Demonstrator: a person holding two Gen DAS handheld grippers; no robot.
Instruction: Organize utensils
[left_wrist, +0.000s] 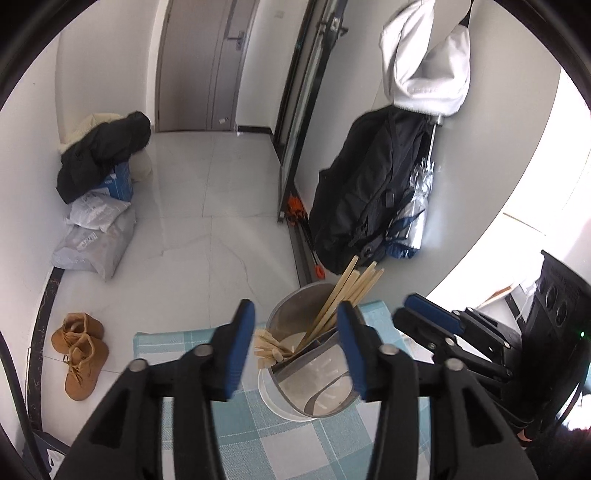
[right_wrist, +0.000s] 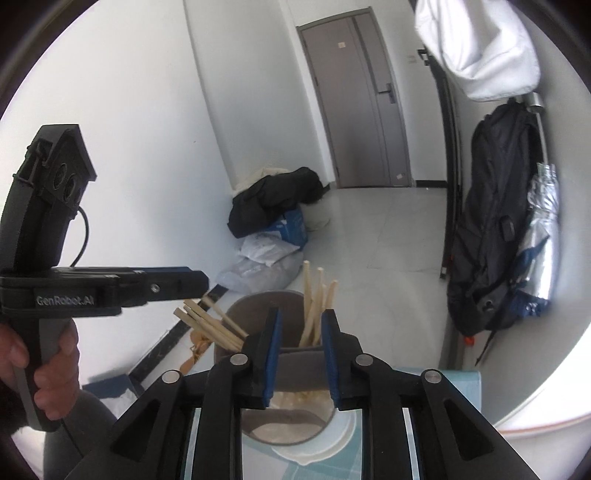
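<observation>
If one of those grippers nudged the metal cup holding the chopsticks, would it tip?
Possibly. The metal cup looks tall and thin-walled, so probably light. Its chopsticks lean out past the rim to one side, which may pull it that way. It stands on a checked cloth, which might grip the base rather than letting it slide.

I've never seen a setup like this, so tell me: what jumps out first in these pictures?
Front and centre stands a shiny metal utensil holder on a blue checked tablecloth, with two bunches of wooden chopsticks fanning out of it. Black hand-held tools frame it: the left gripper has its blue-padded jaws spread wide before the holder, and the right gripper has its jaws open at the holder's rim.
</observation>
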